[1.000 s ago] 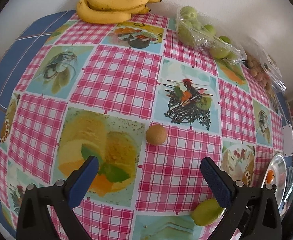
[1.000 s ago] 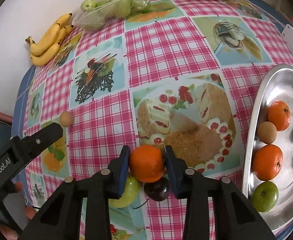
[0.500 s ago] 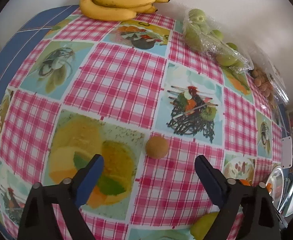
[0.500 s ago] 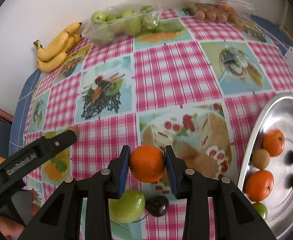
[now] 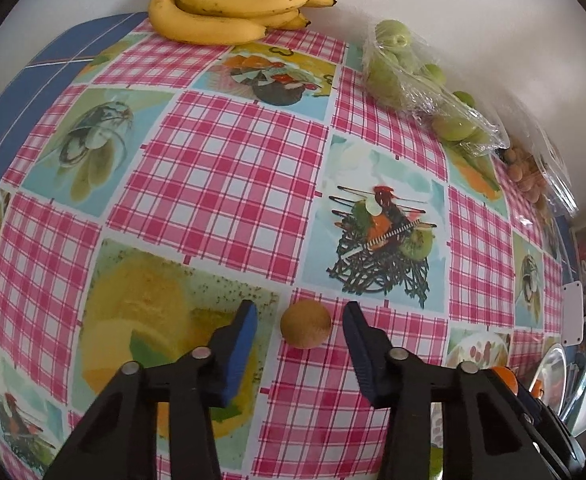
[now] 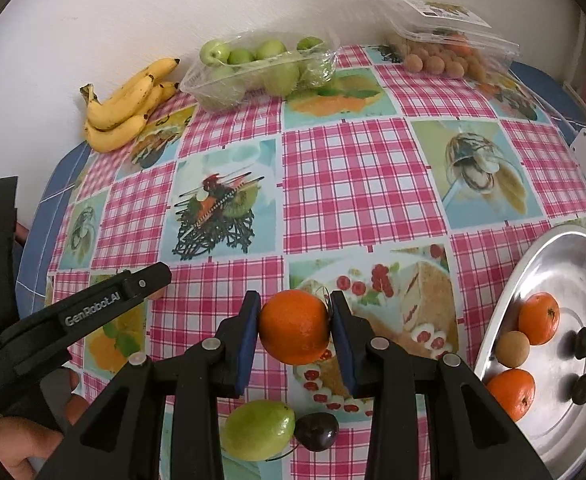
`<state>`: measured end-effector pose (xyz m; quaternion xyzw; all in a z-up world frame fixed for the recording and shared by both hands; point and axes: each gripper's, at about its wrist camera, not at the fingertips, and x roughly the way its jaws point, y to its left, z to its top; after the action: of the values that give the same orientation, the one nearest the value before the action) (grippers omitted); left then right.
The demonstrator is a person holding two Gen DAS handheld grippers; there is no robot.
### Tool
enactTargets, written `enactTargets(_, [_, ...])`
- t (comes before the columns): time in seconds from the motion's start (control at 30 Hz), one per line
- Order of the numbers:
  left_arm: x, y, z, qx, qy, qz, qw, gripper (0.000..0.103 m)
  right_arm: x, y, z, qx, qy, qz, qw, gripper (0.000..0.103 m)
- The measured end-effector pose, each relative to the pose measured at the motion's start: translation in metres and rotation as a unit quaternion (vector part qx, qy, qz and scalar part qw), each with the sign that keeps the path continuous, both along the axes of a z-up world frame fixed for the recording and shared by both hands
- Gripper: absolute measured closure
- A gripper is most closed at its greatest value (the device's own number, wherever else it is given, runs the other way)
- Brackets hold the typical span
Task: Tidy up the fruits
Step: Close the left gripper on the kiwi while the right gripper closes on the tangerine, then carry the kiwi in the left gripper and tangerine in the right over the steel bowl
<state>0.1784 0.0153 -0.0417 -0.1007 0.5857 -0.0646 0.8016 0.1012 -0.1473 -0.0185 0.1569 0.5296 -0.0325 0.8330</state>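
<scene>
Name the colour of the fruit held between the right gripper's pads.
Orange; it shows best in the right wrist view.

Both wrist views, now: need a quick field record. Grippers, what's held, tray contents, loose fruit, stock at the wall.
left gripper: jaws closing around the small brown fruit, pads not yet on it
right gripper: shut on the orange, lifted off the cloth
tray: steel, at right; two oranges, one brown fruit, two dark fruits
loose fruit: green fruit touching a dark cherry, below the right gripper
stock at wall: bananas, green fruit pack, clear clamshell box
surface: checked tablecloth
</scene>
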Motion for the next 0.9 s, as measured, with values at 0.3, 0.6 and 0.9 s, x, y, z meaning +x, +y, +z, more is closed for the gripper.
enactTargets(0.3, [0.0,0.005,0.0,-0.023,-0.005,0.005,0.9997,0.075,-0.001,-0.003,0.002,0.002,-0.003,0.0,1.0,0.067])
enactTargets(0.6, [-0.009,0.012,0.033,-0.034,-0.035,0.008,0.9988,0.075,-0.005,-0.004,0.015,0.006,-0.019,-0.003,1.0,0.067])
enactTargets(0.9, [-0.017,0.006,0.047,-0.037,-0.046,-0.005,0.9982,0.075,-0.009,-0.01,0.015,0.011,-0.005,-0.011,1.0,0.067])
